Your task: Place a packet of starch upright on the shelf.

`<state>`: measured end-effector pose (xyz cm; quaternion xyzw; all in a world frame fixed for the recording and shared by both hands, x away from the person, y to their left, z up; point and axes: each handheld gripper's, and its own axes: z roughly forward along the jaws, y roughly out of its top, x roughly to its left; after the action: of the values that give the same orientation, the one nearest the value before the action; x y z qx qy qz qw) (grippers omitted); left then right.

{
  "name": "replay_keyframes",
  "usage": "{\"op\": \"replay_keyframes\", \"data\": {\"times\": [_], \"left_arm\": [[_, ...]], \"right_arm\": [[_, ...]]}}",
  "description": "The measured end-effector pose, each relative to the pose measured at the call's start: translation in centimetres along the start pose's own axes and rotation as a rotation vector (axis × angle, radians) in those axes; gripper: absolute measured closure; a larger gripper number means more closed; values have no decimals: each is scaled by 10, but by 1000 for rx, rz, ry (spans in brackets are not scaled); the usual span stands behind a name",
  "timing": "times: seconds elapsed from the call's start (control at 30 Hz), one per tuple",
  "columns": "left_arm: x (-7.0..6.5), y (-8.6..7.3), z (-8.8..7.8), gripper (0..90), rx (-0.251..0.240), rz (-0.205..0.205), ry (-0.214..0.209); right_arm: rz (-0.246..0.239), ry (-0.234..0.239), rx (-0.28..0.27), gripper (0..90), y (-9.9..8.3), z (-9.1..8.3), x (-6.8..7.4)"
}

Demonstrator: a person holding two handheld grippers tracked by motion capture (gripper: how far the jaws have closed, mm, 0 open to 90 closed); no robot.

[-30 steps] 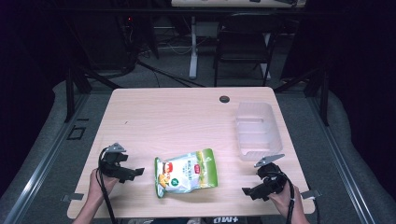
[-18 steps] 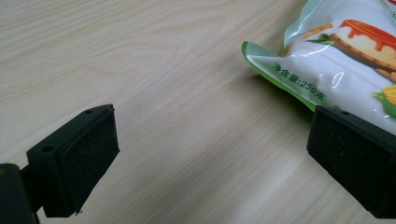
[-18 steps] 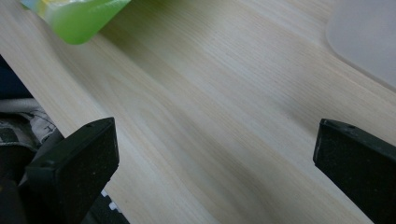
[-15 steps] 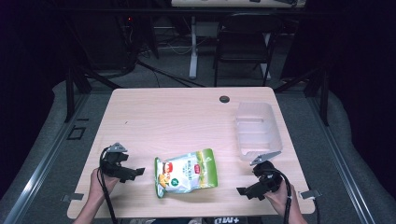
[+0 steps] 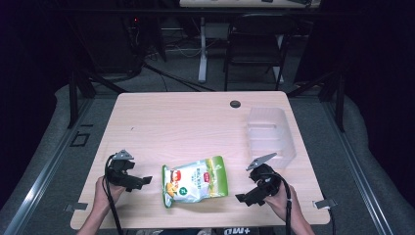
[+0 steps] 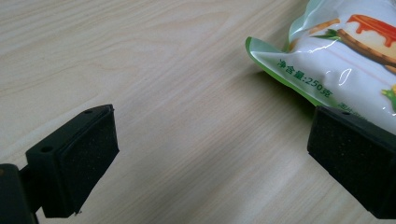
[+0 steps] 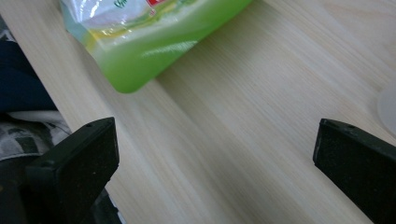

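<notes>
Glossy pouch on matt pale wood

The snack pouch [image 5: 195,180] is shiny plastic film, catching highlights. The worktop [image 5: 186,127] shows a smooth, matt, light wood grain. The bin [image 5: 270,134] is frosted translucent plastic. The left gripper [image 6: 210,163] has matt black, finely rough pads [image 6: 88,161].

Snack bag [image 5: 195,179] between grippers, tub [image 5: 270,135] behind.

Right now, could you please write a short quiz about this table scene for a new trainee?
1. True or false: the left gripper holds the bag.
2. Which lies nearer the clear bin: A) left gripper, B) right gripper?
3. Fill in: the bag lies ___ the two grippers.

Key: 1 false, its fingers stand apart with only table between them. 2 B. 3 between.
</notes>
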<state>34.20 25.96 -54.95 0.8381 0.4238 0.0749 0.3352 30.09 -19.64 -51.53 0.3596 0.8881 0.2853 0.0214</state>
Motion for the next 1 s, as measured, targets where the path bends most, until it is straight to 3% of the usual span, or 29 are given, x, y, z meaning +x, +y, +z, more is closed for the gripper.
{"op": "replay_keyframes", "data": {"times": [0.4, 0.57, 0.67, 0.87, 1.0], "left_arm": [[-1, 1, 0, 18, 3, -3, -1], [-1, 2, 1, 19, 6, -1, -3], [-2, 1, 2, 19, 8, -1, -3], [-1, 1, 0, 19, -2, -5, -7], [-1, 0, 0, 18, -5, -9, -12]], "right_arm": [[18, 29, -4, 0, 20, 11, 4], [27, 60, -18, 13, 28, 19, 5], [49, 112, -5, 15, 32, 25, 2], [63, 83, 21, 24, 38, 38, 1], [71, 105, 35, 16, 43, 43, -3]]}}
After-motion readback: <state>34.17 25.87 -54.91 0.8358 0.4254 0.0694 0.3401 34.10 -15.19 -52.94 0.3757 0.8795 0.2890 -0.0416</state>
